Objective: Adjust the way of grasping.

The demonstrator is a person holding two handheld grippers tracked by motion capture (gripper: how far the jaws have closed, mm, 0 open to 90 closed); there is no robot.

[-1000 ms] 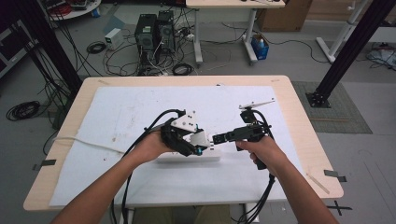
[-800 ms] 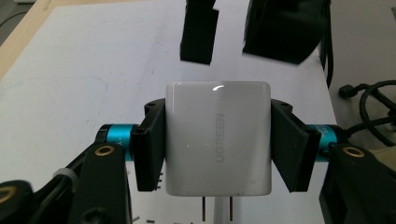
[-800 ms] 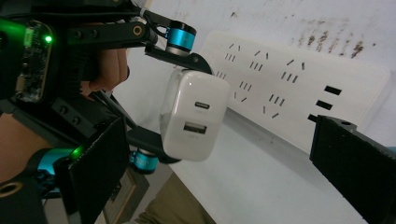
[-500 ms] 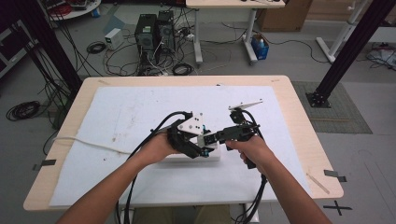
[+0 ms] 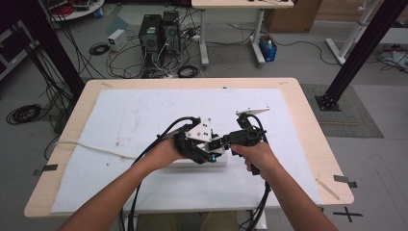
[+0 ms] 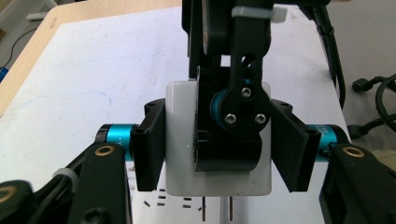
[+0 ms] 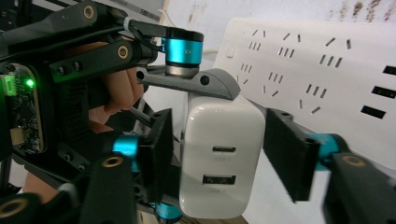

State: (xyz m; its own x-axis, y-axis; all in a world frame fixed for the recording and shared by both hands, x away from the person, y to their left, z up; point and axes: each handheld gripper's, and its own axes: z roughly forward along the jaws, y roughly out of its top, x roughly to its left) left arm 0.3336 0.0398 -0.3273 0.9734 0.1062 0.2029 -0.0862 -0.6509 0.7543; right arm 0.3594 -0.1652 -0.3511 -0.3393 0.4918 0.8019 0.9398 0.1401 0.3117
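Holding the white charger (image 7: 223,161) clamped in my left gripper (image 5: 204,153) just above the power strip (image 7: 327,70) near the table's (image 5: 308,110) front edge, my right gripper's (image 7: 224,163) jaws have just been closing around it, one pad apart; plugging in remains.

We are holding the left gripper (image 5: 208,150) and the right gripper (image 5: 226,140) nose to nose just above the white power strip (image 5: 195,163), which is lying on the white sheet (image 5: 130,125) over the wooden table (image 5: 312,144). The right gripper's jaws have just been closing. A white cord (image 5: 91,147) is trailing away from the strip's left end.
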